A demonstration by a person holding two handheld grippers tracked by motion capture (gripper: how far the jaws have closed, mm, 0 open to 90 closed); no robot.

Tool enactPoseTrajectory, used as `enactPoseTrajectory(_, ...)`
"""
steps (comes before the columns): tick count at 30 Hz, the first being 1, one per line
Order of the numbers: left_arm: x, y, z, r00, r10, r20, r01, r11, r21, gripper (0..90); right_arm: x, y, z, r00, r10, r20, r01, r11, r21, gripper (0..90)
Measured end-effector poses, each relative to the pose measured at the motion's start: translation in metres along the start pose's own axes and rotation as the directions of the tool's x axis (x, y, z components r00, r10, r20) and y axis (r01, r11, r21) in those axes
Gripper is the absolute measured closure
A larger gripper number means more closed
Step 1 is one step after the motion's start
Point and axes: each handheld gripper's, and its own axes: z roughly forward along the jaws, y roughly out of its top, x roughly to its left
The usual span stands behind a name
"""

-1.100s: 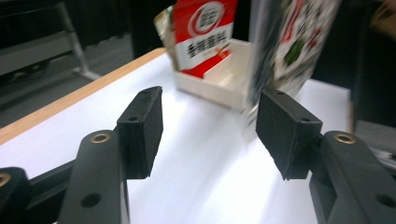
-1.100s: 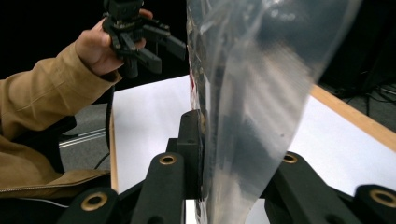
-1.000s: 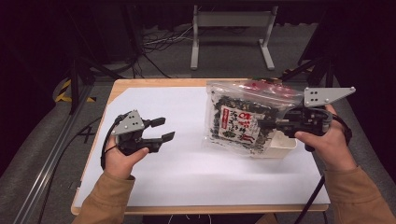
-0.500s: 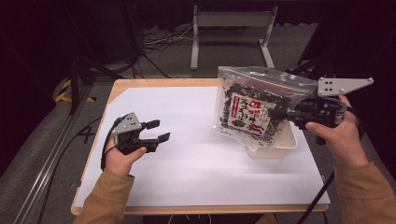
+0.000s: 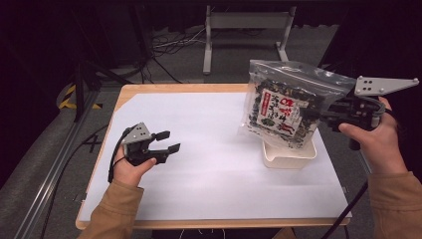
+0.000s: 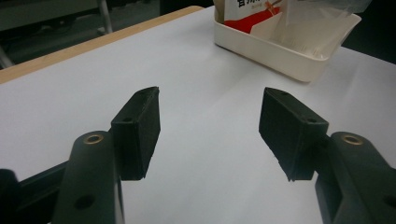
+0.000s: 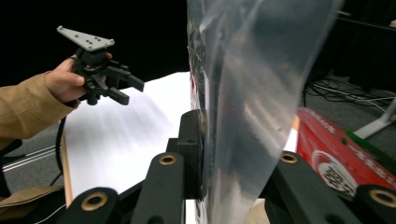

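Note:
A clear zip bag (image 5: 283, 107) with a dark printed snack packet inside hangs upright at the right. Its lower edge sits at a white rectangular container (image 5: 288, 155). My right gripper (image 5: 309, 115) is shut on the bag's right side. In the right gripper view the clear plastic (image 7: 252, 93) runs between the jaws, and the left pad (image 7: 192, 140) presses on it. My left gripper (image 5: 169, 141) hovers low over the white sheet at the left, open, with nothing between its jaws (image 6: 212, 95). Ahead of it I see the container (image 6: 280, 51) with the bag's bottom (image 6: 247, 11) in it.
A white sheet (image 5: 214, 164) covers the wooden table (image 5: 149, 89). A metal stand (image 5: 244, 30) and cables lie on the floor beyond the far edge. The right gripper view shows the left gripper (image 7: 126, 91) farther off and a red printed packet (image 7: 336, 163) low right.
The right gripper has raised the bag from lying tilted over the container to hanging upright, and has moved right. The left hand has sunk a little toward the table.

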Motion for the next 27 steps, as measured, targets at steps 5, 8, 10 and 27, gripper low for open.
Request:
enactPoseTrajectory(5,0.004,-0.004,0.000,1.0000,0.007,-0.006,-0.007,0.9999,0.014,37.4,-0.006,-0.003,-0.006,0.9994,0.004,0.034,-0.004,1.000,0.001,73.6)
enactPoseTrajectory(8,0.004,-0.006,0.001,0.9999,0.005,-0.011,-0.005,0.9998,0.018,36.5,-0.009,-0.004,-0.010,0.9986,0.007,0.052,-0.007,1.000,-0.001,73.6)
enactPoseTrajectory(10,0.005,-0.007,0.002,0.9999,0.005,-0.016,-0.005,0.9998,0.019,35.2,-0.012,-0.006,-0.011,0.9978,0.010,0.065,-0.009,1.000,-0.002,73.6)
enactPoseTrajectory(27,0.009,-0.017,-0.004,0.9991,-0.025,-0.034,0.026,0.9995,0.017,28.8,-0.038,-0.032,-0.011,0.9806,0.086,0.176,-0.092,0.995,0.029,73.6)
